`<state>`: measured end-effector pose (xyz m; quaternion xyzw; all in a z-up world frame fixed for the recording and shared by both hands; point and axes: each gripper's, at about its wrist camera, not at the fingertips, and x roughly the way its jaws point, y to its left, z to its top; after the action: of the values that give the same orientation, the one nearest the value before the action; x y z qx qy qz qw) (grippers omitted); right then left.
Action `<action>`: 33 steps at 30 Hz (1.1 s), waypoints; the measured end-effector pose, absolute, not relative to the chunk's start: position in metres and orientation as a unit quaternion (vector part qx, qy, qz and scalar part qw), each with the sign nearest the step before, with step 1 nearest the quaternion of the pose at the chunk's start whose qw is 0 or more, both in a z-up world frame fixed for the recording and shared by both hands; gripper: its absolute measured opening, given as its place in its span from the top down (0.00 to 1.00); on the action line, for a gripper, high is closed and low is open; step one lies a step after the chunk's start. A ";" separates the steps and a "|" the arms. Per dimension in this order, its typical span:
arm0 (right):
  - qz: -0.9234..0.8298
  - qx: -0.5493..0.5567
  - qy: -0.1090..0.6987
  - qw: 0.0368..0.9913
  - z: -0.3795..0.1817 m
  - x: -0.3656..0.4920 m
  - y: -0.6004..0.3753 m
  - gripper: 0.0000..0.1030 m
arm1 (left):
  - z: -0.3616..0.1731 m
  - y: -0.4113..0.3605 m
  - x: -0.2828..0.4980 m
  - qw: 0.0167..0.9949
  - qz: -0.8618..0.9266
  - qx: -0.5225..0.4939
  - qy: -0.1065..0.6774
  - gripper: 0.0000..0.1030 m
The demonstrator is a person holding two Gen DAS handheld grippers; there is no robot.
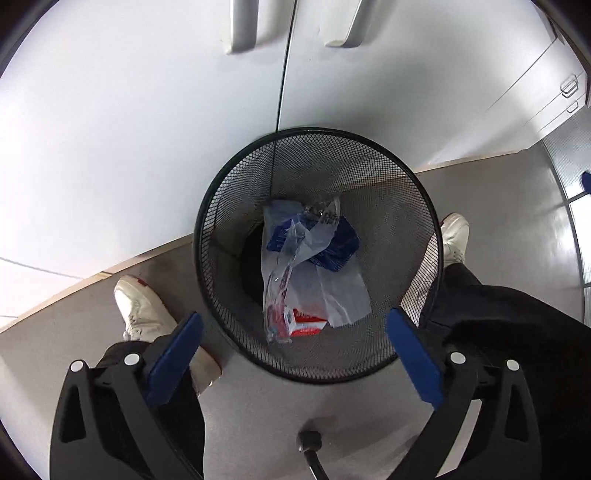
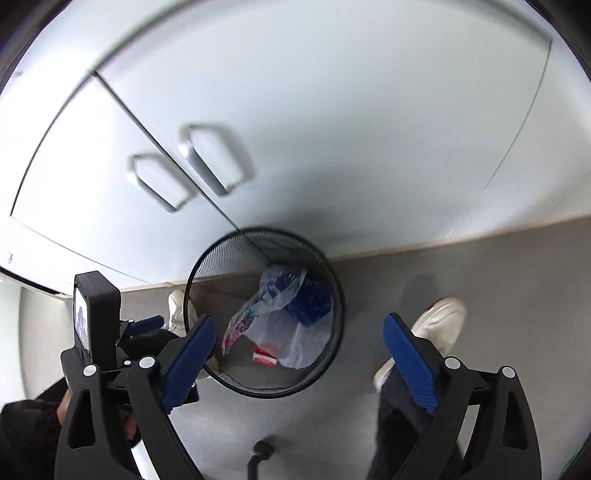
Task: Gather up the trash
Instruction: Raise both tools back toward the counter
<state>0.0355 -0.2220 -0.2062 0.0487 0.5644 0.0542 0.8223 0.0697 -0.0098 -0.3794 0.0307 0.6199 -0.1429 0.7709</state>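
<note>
A black wire-mesh waste bin stands on the grey floor against white cabinets. Inside it lie a clear plastic wrapper, a blue packet, white paper and a red-and-white carton. My left gripper is open and empty, held above the bin's near rim. The bin also shows in the right wrist view, with the wrapper and carton inside. My right gripper is open and empty, above and a little to the right of the bin. The left gripper's body shows at left.
White cabinet doors with silver handles rise right behind the bin. The person's white shoes and dark trouser legs stand on either side of the bin on the grey floor. More drawers are at right.
</note>
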 end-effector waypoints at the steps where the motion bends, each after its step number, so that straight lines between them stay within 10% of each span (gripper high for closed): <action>1: 0.050 0.035 0.553 0.831 -0.197 0.031 -0.221 0.09 | -0.373 -0.007 0.067 0.773 -0.138 0.033 0.619 0.04; 26: 0.128 -0.014 0.174 0.976 0.157 -0.069 -0.187 0.03 | 0.053 0.049 -0.012 0.954 -0.115 0.053 0.272 0.04; 33: 0.164 -0.035 0.173 0.970 0.198 -0.031 -0.189 0.03 | 0.136 0.064 0.023 0.973 -0.063 0.092 0.200 0.04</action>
<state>-0.0312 -0.1887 0.1984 -0.0347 0.1732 0.1641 0.9705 0.0226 0.0640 0.1360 0.0921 0.2003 -0.0628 0.9734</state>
